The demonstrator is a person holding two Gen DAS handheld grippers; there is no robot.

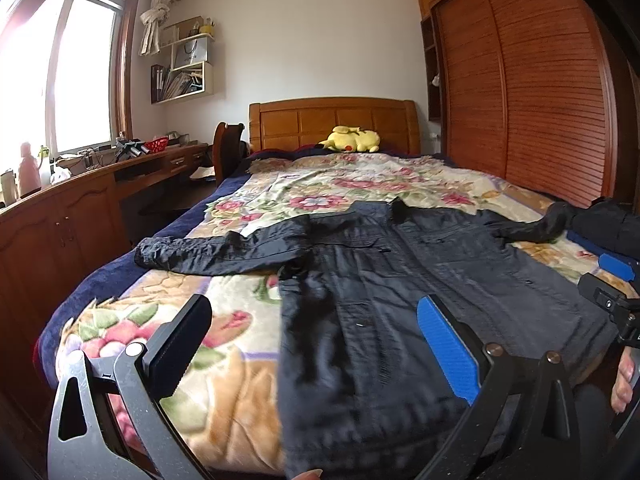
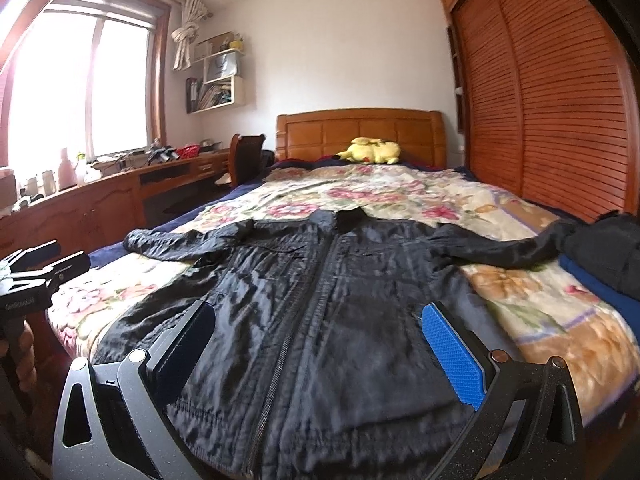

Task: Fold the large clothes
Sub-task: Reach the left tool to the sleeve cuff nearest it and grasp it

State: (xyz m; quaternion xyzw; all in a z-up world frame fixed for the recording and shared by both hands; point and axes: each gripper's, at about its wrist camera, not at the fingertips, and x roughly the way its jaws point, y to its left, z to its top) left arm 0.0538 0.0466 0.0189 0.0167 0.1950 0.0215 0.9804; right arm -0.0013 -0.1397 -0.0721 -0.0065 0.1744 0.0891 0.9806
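A large black zip-up jacket (image 1: 400,280) (image 2: 320,304) lies face up and spread flat on the flowered bedspread, collar toward the headboard, both sleeves stretched out sideways. My left gripper (image 1: 316,328) hovers open above the jacket's left hem side, nothing between its fingers. My right gripper (image 2: 320,332) is open over the lower front of the jacket, near the zipper, holding nothing. The right gripper also shows at the right edge of the left wrist view, and the left gripper (image 2: 44,264) shows at the left edge of the right wrist view.
The bed (image 2: 520,320) has a wooden headboard (image 1: 334,122) with a yellow plush toy (image 1: 352,139) by it. A pile of dark clothes (image 2: 604,248) sits at the bed's right edge. A wooden desk (image 1: 80,196) runs along the left wall, a slatted wardrobe (image 1: 520,92) along the right.
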